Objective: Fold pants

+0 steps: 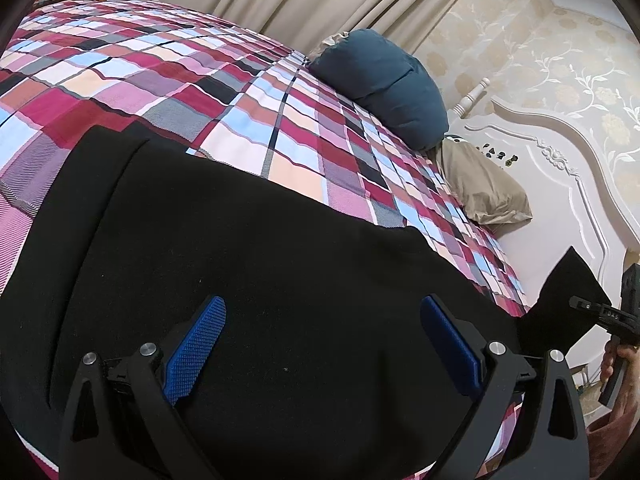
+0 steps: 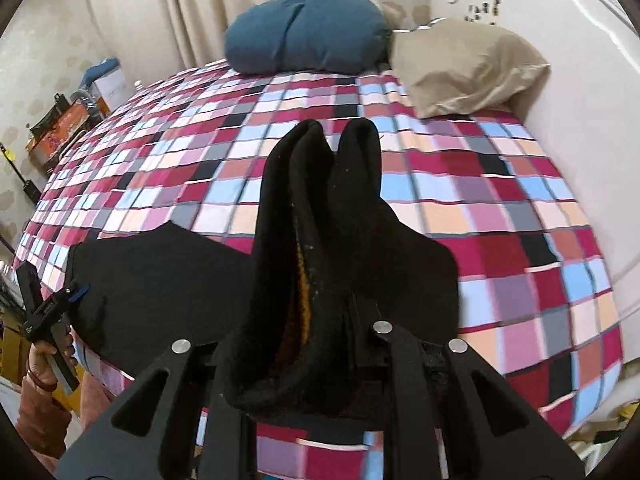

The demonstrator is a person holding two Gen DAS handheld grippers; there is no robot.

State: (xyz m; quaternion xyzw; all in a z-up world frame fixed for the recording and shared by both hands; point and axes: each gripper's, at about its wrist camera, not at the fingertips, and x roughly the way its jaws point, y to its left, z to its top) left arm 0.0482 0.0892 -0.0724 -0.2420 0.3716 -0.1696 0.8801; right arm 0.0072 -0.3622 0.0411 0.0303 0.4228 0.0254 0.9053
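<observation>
Checked bedspread [image 1: 168, 80] under black pants [image 1: 280, 280]; left jaws wide apart, right jaws clamping pants; no legible writing.

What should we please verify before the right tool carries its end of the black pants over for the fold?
1. Right tool shut on the black pants: ok.
2. Left tool open above the pants, gripping nothing: ok.
3. Pants lying flat on the checked bedspread: ok from the left wrist view.
4. Blue pillow and beige pillow apart from the pants: ok.
5. Lifted end free of twists: cannot tell.
</observation>
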